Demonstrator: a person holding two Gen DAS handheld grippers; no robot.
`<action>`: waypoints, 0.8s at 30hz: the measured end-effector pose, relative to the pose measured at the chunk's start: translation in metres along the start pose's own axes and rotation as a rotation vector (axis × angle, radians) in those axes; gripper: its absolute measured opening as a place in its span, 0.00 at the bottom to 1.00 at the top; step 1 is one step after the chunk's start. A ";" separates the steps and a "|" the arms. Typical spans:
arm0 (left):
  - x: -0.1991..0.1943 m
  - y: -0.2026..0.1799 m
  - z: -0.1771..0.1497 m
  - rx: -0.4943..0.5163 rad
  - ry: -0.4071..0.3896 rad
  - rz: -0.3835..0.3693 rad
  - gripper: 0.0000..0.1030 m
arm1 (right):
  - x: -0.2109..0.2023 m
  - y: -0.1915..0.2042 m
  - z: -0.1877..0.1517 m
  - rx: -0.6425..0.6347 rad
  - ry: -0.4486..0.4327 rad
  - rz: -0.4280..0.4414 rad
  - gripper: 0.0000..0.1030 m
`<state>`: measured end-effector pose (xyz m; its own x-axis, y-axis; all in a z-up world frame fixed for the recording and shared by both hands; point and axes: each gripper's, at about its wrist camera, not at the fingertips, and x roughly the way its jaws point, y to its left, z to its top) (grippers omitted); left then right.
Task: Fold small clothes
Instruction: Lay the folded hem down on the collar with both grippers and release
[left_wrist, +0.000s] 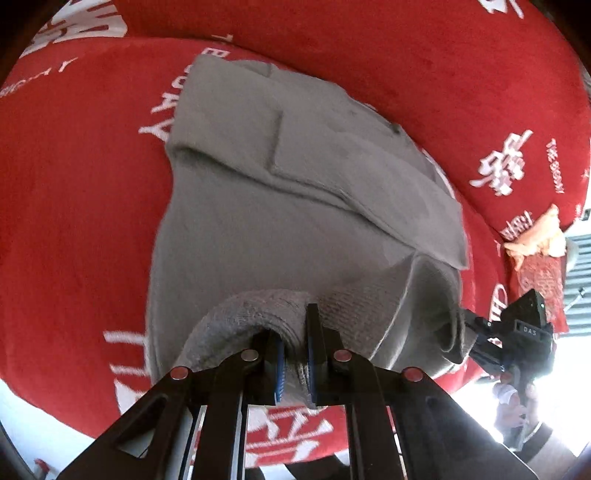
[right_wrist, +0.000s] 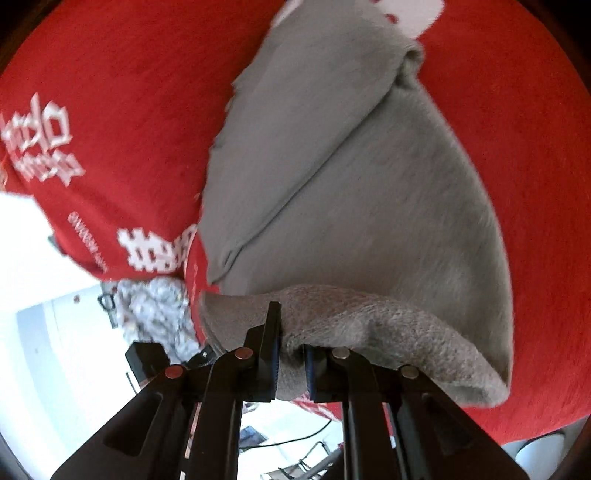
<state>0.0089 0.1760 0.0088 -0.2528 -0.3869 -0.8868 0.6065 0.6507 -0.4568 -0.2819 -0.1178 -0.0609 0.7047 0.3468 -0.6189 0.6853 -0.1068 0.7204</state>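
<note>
the black left gripper (left_wrist: 295, 363) and the black right gripper (right_wrist: 290, 363) are each pinching the near ribbed hem of a soft grey knit garment (left_wrist: 280, 192) that is lying partly folded on a red blanket with white lettering (left_wrist: 81, 192).

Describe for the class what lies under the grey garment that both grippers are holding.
Under the grey garment lies a red blanket with white lettering, showing on every side of it. Whatever sits directly beneath the cloth is covered. The left gripper and right gripper pinch its near ribbed hem.
</note>
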 end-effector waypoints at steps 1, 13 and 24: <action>0.002 0.004 0.004 -0.011 0.006 0.001 0.10 | -0.001 -0.002 0.003 0.010 0.000 -0.003 0.12; 0.020 0.006 0.013 -0.036 0.065 0.003 0.10 | 0.018 -0.029 0.016 0.150 0.026 -0.042 0.15; -0.030 0.000 0.073 -0.091 -0.050 -0.154 0.10 | -0.020 0.057 0.056 -0.055 -0.067 0.098 0.13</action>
<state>0.0710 0.1397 0.0407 -0.2987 -0.5171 -0.8021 0.4921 0.6367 -0.5937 -0.2465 -0.1833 -0.0255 0.7797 0.2738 -0.5631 0.6029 -0.0851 0.7933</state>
